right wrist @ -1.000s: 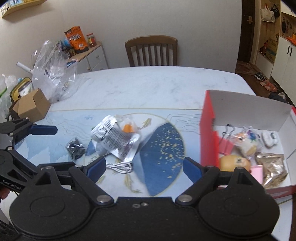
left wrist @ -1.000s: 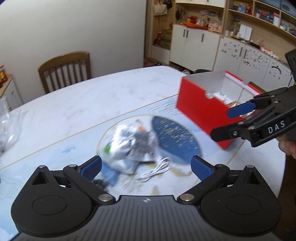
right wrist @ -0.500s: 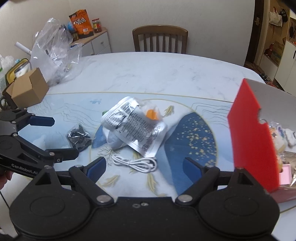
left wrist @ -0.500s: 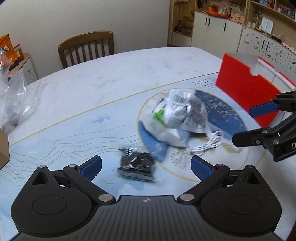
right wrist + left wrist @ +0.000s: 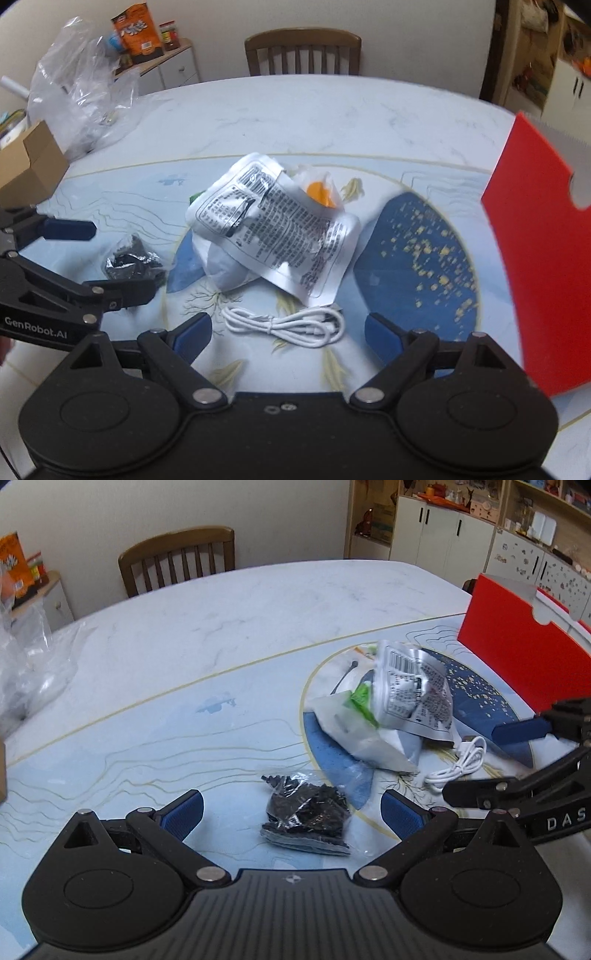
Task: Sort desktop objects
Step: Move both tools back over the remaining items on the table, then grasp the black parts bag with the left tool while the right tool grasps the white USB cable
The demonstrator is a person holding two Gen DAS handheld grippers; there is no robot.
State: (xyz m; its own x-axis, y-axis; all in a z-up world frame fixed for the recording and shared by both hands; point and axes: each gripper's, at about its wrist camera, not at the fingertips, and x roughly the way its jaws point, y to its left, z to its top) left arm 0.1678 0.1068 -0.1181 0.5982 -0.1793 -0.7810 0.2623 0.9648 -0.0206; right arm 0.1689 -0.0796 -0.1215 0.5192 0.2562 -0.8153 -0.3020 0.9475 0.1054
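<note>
A small clear bag of black bits (image 5: 306,821) lies on the table right in front of my open left gripper (image 5: 291,810), between its blue pads but untouched. To its right sit a silver printed pouch (image 5: 410,688) on a white bag (image 5: 364,734), and a coiled white cable (image 5: 458,762). In the right wrist view the cable (image 5: 284,326) lies just ahead of my open right gripper (image 5: 286,328), with the silver pouch (image 5: 273,225) behind it and the black bag (image 5: 131,258) at the left. A red box (image 5: 543,251) stands at the right.
A wooden chair (image 5: 177,559) stands at the table's far side. A crumpled clear plastic bag (image 5: 81,85) and a brown cardboard box (image 5: 29,166) sit at the table's left. Cabinets and shelves (image 5: 461,528) line the back right wall.
Both grippers have sunk toward the table and swung left. The left now frames the black bag, the right the white cable. The red box has slid toward the right edge of both views.
</note>
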